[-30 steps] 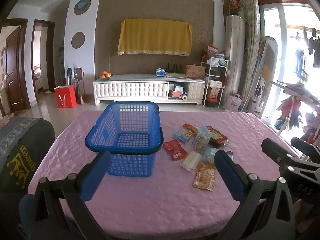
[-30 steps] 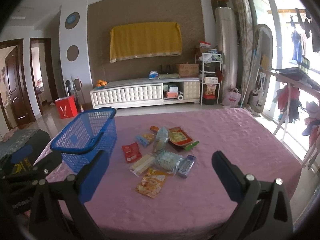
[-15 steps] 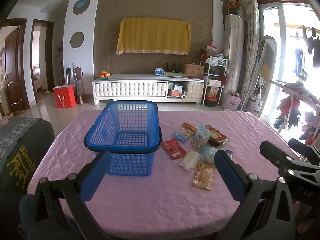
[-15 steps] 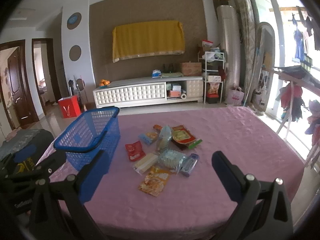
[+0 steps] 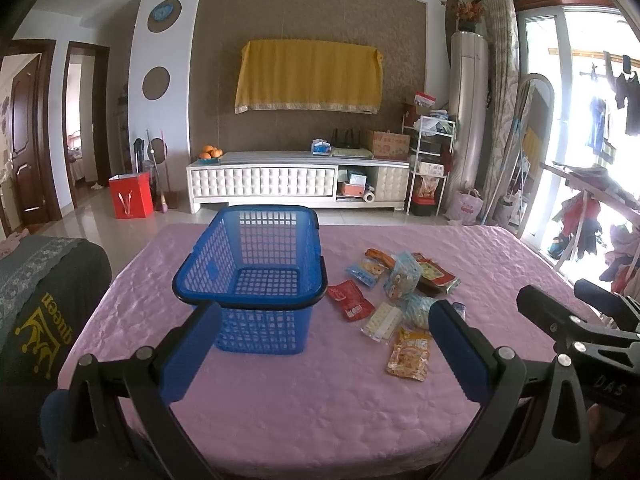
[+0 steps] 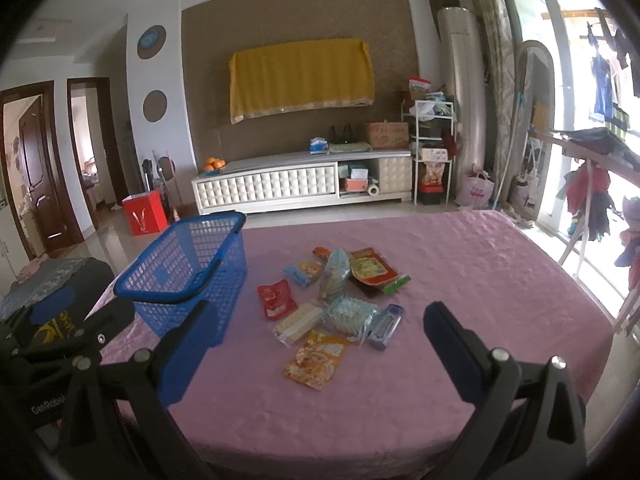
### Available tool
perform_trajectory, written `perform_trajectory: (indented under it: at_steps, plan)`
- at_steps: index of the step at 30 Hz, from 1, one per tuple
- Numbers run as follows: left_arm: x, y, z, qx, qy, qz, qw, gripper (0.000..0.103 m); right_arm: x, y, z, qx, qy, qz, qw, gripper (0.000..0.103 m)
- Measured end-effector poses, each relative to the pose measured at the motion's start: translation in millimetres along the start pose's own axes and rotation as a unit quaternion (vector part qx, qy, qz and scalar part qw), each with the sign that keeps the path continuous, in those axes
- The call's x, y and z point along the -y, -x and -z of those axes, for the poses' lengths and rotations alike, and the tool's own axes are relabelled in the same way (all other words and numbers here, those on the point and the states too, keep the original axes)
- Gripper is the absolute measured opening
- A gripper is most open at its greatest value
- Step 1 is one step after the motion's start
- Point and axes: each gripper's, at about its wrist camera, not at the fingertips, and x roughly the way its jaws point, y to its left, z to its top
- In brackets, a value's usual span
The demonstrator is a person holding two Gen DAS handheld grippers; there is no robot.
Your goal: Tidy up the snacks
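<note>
A blue plastic basket stands empty on the pink table; it also shows in the right wrist view. Several snack packets lie in a heap to its right: a red packet, an orange packet nearest me, a white packet. In the right wrist view the orange packet and a purple packet lie closest. My left gripper is open and empty above the table's near side. My right gripper is open and empty, short of the heap.
A dark chair back with a grey cover stands at the table's left. A white TV cabinet lines the far wall. A clothes rack stands by the window on the right.
Both grippers have shifted slightly; the right view has tilted and moved a little closer to the snack heap. Nothing on the table has moved.
</note>
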Motion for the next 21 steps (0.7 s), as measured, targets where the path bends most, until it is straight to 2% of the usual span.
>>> perform_trajectory:
  at_steps: [21]
  plan:
    - [3.4, 0.8, -6.1, -0.002, -0.007, 0.006, 1.0, 0.102, 1.0, 0.8, -4.3, 0.0, 0.003, 0.004, 1.0, 0.103]
